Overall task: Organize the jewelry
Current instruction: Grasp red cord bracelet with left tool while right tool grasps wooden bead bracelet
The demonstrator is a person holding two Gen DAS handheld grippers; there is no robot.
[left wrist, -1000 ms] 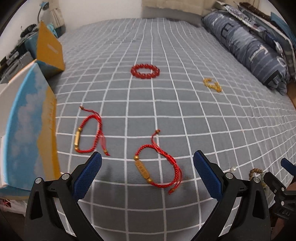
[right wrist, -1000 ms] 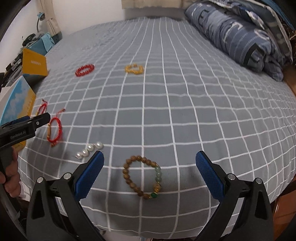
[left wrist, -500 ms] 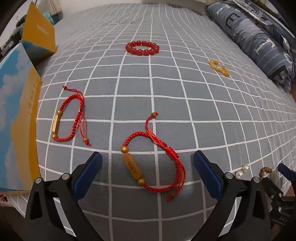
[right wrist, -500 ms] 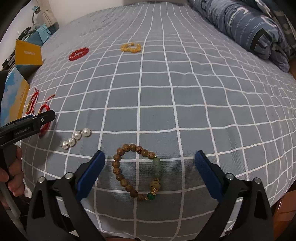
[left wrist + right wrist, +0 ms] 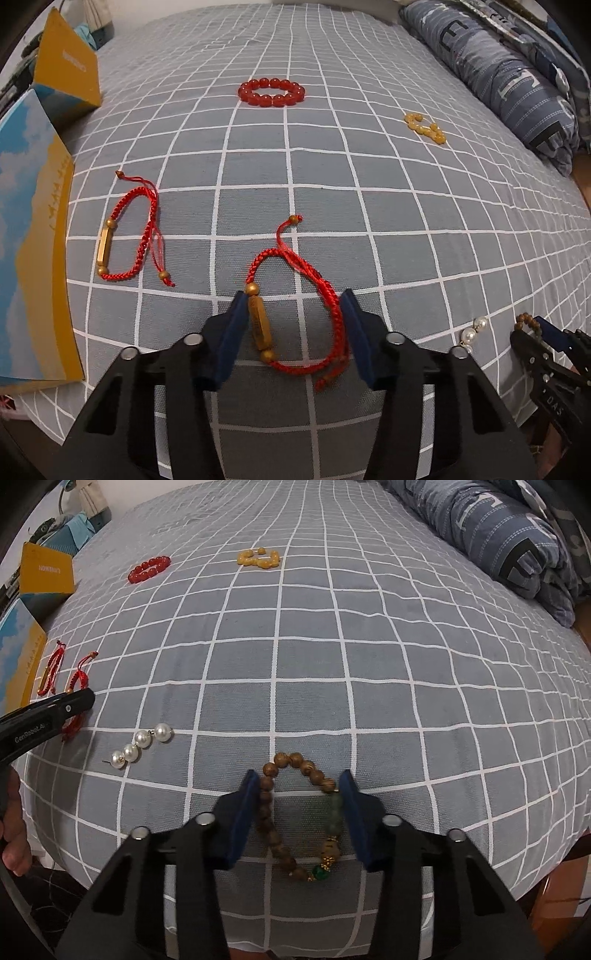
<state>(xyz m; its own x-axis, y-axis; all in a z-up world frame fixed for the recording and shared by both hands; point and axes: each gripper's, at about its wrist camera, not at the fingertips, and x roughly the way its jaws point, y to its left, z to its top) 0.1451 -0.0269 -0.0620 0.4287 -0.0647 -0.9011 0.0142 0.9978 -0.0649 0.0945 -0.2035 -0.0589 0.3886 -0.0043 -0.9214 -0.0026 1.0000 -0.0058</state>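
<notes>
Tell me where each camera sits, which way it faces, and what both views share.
Left wrist view: sits on the left tool, facing up the bed; its fingers flank the red cord bracelet. The right tool shows at the right edge.
Right wrist view: sits on the right tool, facing the same way; its fingers flank the wooden bead bracelet. The left tool and a hand show at left.
Shared: red bead bracelet, amber bracelet, pearl earrings, yellow box.
</notes>
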